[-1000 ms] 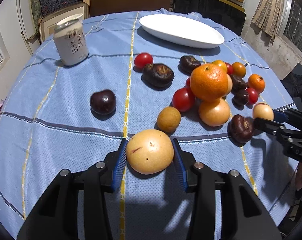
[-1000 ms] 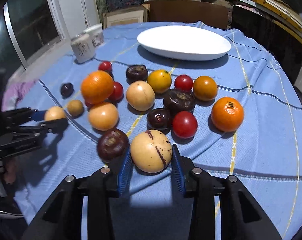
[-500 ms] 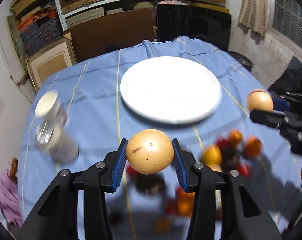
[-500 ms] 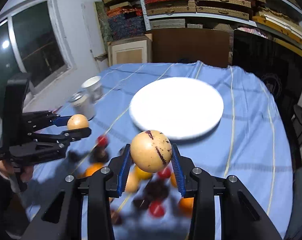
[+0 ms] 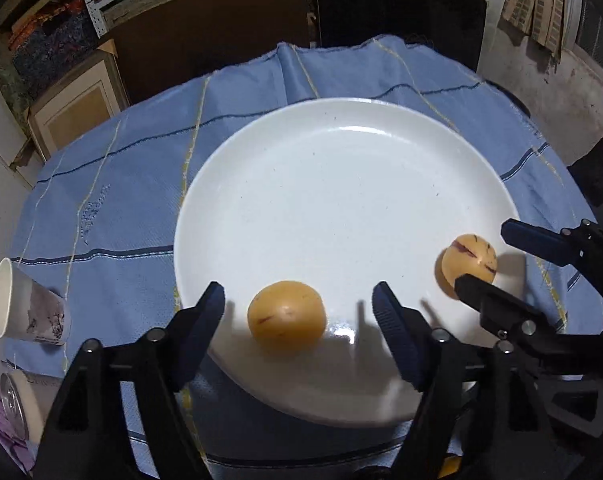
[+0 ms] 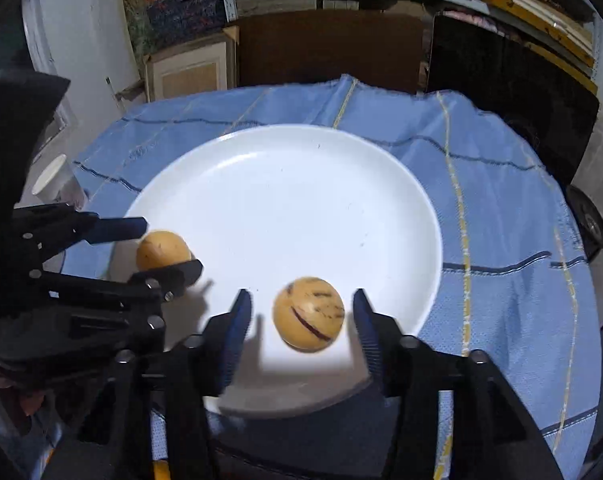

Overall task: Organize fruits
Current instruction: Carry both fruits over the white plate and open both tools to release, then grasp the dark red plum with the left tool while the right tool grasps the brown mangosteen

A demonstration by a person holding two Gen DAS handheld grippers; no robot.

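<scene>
A large white plate lies on the blue tablecloth; it also shows in the right wrist view. My left gripper is open, with a plain yellow round fruit lying on the plate's near rim between its fingers, free of both pads. My right gripper is open around a yellow fruit with dark purple streaks, which sits near the plate's front edge. Each gripper and its fruit show in the other view: the streaked fruit at right, the plain fruit at left.
A white paper cup lies tipped at the table's left edge, with a can below it. The cup shows at left in the right wrist view. Boxes, shelves and dark boards stand behind the table. The other fruits are out of view.
Both grippers carried their fruits from the pile over to the plate, lowered them and opened. The fruits now lie on the plate, released.
</scene>
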